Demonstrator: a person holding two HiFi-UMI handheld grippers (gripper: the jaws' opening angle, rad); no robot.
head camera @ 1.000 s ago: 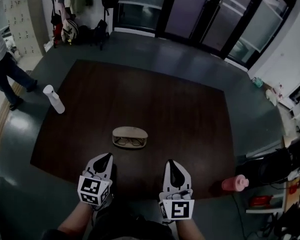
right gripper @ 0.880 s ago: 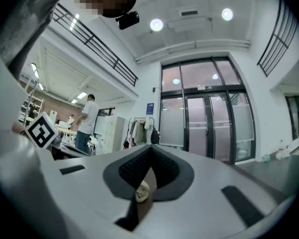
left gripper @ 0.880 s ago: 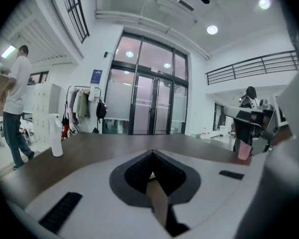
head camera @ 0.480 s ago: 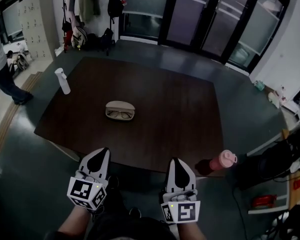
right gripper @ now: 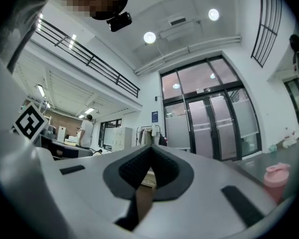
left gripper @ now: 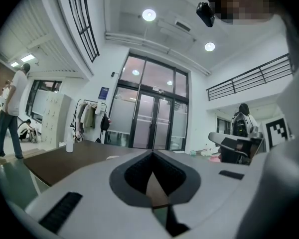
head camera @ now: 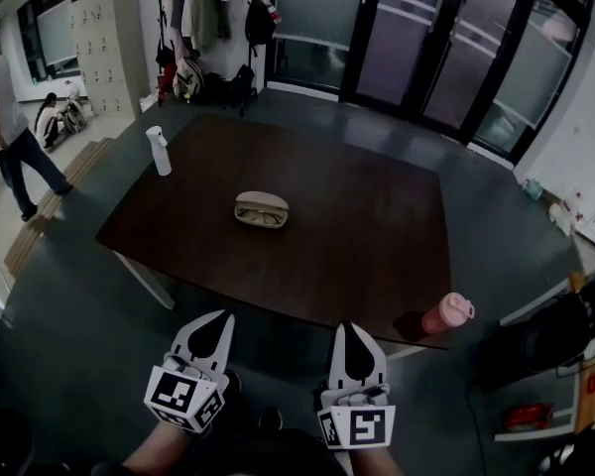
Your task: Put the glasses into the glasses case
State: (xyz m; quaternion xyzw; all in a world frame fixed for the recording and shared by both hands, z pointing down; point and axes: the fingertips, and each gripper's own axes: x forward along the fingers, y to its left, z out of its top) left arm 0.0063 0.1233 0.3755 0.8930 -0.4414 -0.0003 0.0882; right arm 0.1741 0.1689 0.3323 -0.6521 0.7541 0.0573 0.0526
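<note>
A beige glasses case (head camera: pixel 262 209) lies open in the middle of the dark brown table (head camera: pixel 367 246), and a pair of dark-framed glasses (head camera: pixel 263 217) rests inside it. Both grippers hang low in the head view, over the floor in front of the table and well short of the case. My left gripper (head camera: pixel 214 322) has its jaws pressed together with nothing between them. My right gripper (head camera: pixel 346 329) is shut and empty too. In both gripper views, the left gripper (left gripper: pixel 152 154) and the right gripper (right gripper: pixel 150 149) show jaws meeting at the tip.
A white spray bottle (head camera: pixel 158 151) stands at the table's far left corner. A pink bottle (head camera: pixel 446 313) stands at its near right corner. A person (head camera: pixel 10 137) stands on the left, another sits by the lockers (head camera: pixel 55 117). Coats (head camera: pixel 203 8) and glass doors line the back.
The view has pulled back from the table. Both grippers, earlier at its near edge, are now over the floor, and the case with the glasses lies farther away. Both stay shut.
</note>
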